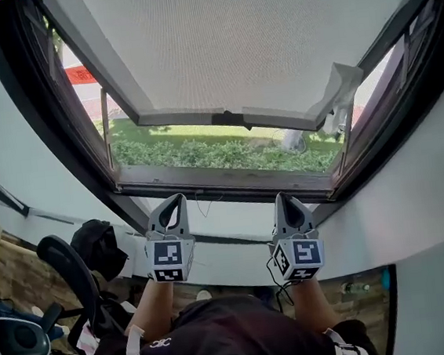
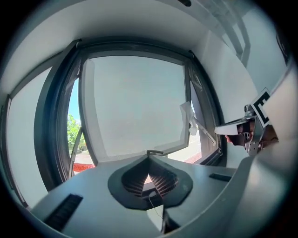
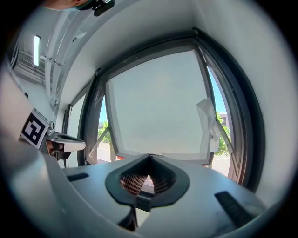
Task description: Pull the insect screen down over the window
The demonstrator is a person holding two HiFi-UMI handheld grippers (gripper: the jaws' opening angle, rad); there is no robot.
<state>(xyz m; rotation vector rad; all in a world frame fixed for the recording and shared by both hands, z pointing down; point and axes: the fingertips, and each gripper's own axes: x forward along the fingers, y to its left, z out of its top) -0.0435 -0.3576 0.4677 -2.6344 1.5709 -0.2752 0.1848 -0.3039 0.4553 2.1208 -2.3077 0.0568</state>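
The grey mesh insect screen (image 1: 255,43) covers the upper part of the open window. Its bottom bar carries a small black handle (image 1: 228,119) and stops well above the sill (image 1: 222,182). My left gripper (image 1: 175,197) points up just below the sill, left of centre, jaws shut. A thin thread (image 1: 201,205) hangs beside its tips and shows at its jaws (image 2: 153,200); whether it is pinched is unclear. My right gripper (image 1: 285,198) is level with it to the right, shut and empty. Both gripper views look up at the screen (image 2: 135,102) (image 3: 158,107).
A crumpled white scrap (image 1: 339,89) hangs at the screen's right edge by the frame. Green hedge (image 1: 219,153) lies outside. A black office chair (image 1: 66,268) and a dark bag (image 1: 99,245) stand at lower left. White wall curves below the sill.
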